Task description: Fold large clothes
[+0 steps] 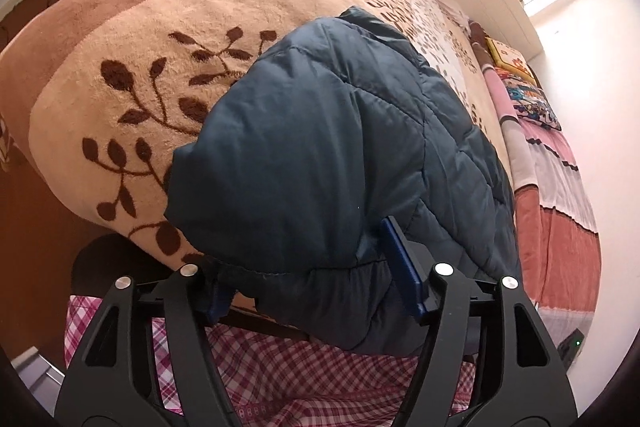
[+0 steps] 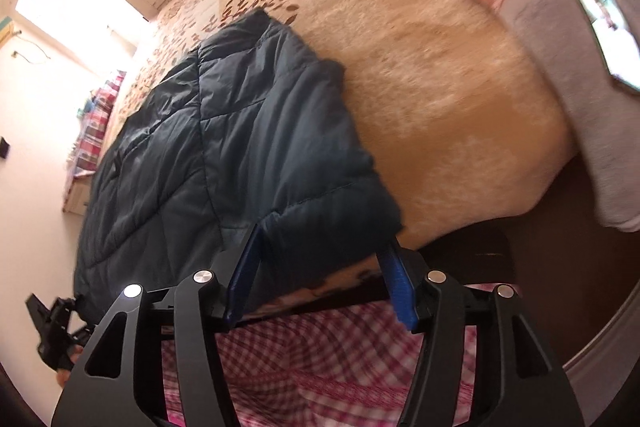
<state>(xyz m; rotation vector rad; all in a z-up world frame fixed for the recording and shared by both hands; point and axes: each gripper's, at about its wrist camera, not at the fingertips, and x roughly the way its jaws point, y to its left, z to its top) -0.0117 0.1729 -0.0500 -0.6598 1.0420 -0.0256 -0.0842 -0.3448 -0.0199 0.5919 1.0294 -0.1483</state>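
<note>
Where the bed's tan leaf-patterned blanket (image 1: 132, 75) spreads widest, a dark teal quilted jacket (image 1: 320, 147) lies folded on it, its near end overhanging the blanket's near edge. A pink and red striped quilt (image 1: 560, 227) lies beside the blanket. Left gripper (image 1: 316, 291): jaws apart, the jacket's hanging end between the blue fingers (image 1: 404, 267); contact cannot be confirmed. Right gripper (image 2: 320, 275): jaws apart, straddling the jacket's near corner. A pink plaid cloth (image 2: 320, 367) shows beneath both grippers.
</note>
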